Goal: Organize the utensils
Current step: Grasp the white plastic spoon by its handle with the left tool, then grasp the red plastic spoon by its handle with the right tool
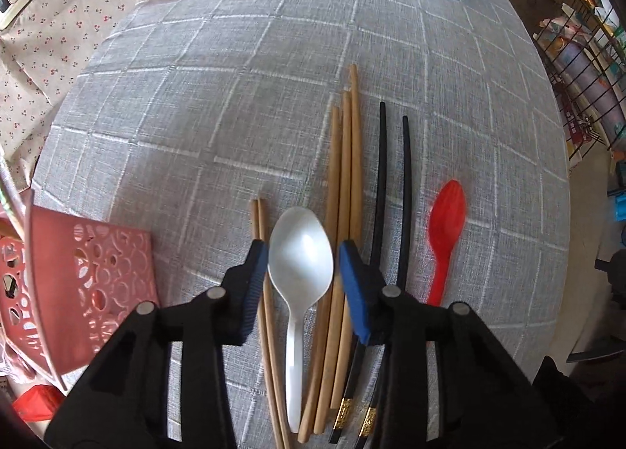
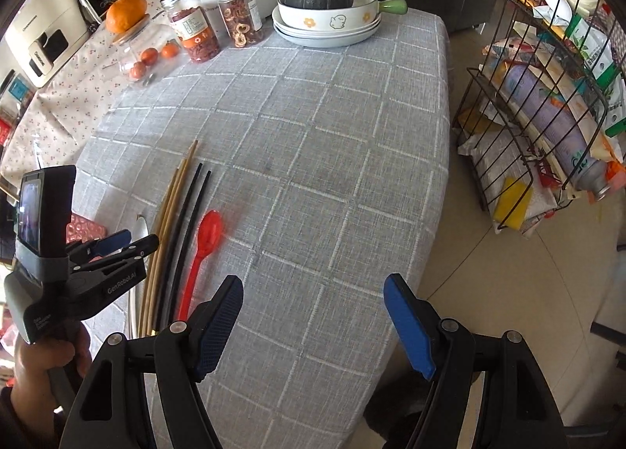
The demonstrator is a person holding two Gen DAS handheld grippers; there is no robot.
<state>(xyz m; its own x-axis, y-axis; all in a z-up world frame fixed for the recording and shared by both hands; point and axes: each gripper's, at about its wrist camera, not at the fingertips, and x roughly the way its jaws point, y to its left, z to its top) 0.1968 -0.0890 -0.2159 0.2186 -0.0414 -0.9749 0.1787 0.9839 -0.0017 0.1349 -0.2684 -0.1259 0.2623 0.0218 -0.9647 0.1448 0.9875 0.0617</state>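
White spoon: a white plastic spoon [image 1: 300, 253] lies on the bench with its bowl right between the blue pads of the left tongs [image 1: 300, 265], handle running back under them.
Left tongs: open about as wide as the spoon's bowl, one pad at each side; whether they touch it I cannot tell, and nothing is lifted.
Step in hand: looks like the approach to pick up the white spoon, grip not yet made.
Next move: I'd judge it calls for closing on the spoon without catching the sticks on either flank, then carrying it to the pink perforated plastic basket [image 1: 90, 277] just to the left of these tongs.
Wooden chopsticks: five counted, two tan wooden chopsticks [image 1: 261, 222] close on the left, three more tan ones [image 1: 344, 159] on the right.
Black chopsticks: two black chopsticks with gold bands [image 1: 391, 194], further right.
Red spoon: one red plastic spoon [image 1: 446, 222], rightmost.
Right tongs: the right tongs [image 2: 313, 324] hover wide open and empty over the grey checked cloth on the bench [image 2: 313, 155], the red spoon to their left.
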